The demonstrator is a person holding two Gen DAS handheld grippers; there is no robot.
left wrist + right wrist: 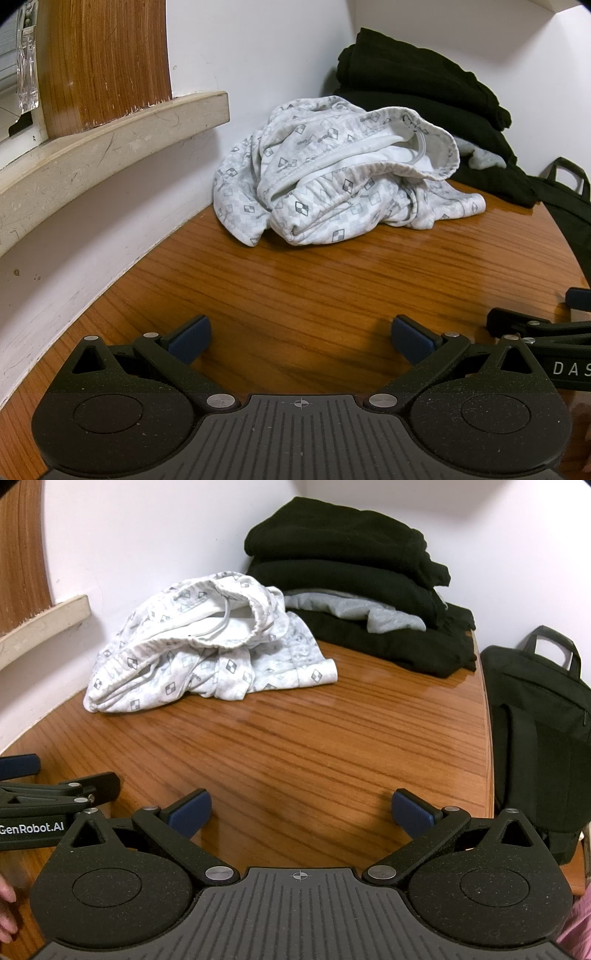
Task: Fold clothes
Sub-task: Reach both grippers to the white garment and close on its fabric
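A crumpled white garment with a grey diamond print (pixel 332 173) (pixel 207 653) lies in a heap at the back of the wooden table (pixel 295 280) (pixel 332 738), against the wall, with its elastic waistband uppermost. My left gripper (pixel 301 339) is open over bare wood, well short of the garment. My right gripper (pixel 301 812) is also open, nothing between its blue pads, and equally far from the heap. In the right wrist view the left gripper's fingers (pixel 22 768) show at the left edge; the right gripper's fingers (pixel 517 321) show at the right edge of the left wrist view.
A stack of folded black and grey clothes (pixel 369 590) (pixel 424 92) sits in the back right corner. A black bag (pixel 535 731) stands off the table's right edge. A stone ledge (pixel 110 140) and wooden panel (pixel 107 55) run along the left wall. A hand (pixel 5 912) shows at lower left.
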